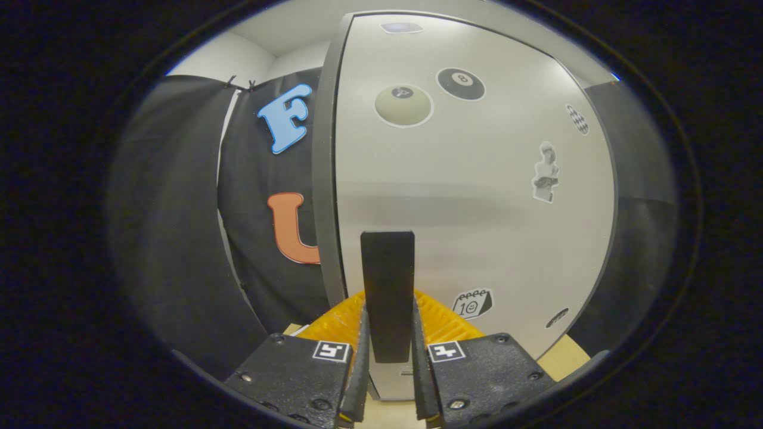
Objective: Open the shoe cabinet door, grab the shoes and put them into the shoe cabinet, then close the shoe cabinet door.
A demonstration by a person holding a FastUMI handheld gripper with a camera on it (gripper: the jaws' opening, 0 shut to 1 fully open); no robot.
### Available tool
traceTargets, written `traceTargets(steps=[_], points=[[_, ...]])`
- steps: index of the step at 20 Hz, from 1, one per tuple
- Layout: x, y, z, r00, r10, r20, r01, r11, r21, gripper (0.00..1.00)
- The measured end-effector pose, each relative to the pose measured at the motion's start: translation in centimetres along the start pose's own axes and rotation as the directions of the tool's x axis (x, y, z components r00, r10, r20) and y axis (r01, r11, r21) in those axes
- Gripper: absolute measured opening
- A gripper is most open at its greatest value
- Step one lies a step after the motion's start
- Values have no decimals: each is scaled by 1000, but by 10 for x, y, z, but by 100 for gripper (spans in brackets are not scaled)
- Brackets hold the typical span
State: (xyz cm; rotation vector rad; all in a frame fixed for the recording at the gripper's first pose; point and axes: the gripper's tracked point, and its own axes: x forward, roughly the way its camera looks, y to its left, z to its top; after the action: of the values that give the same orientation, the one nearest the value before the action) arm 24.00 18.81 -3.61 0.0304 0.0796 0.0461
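The shoe cabinet door [477,196] is a pale grey panel with several stickers, standing close in front of me. Its dark upright handle [387,292] sits between my two fingers. My gripper [387,333] is shut on that handle, one finger pressing on each side. The door's dark left edge [325,179] runs up beside the handle. I cannot tell from here how far the door stands from the cabinet body.
The booth's black cloth wall [179,238] hangs to the left of the door and also to its right [644,238]. A tan floor strip [569,357] shows below the door. White ceiling [286,30] above.
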Motion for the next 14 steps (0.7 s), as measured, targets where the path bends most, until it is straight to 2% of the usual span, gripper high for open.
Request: traceTargets(steps=[5, 11, 14], points=[[-13, -2, -2, 998, 64, -19, -64, 998, -4, 29], [-78, -3, 1, 983, 182, -17, -182, 983, 7, 25], [-102, -15, -4, 976, 217, -12, -217, 976, -4, 23]])
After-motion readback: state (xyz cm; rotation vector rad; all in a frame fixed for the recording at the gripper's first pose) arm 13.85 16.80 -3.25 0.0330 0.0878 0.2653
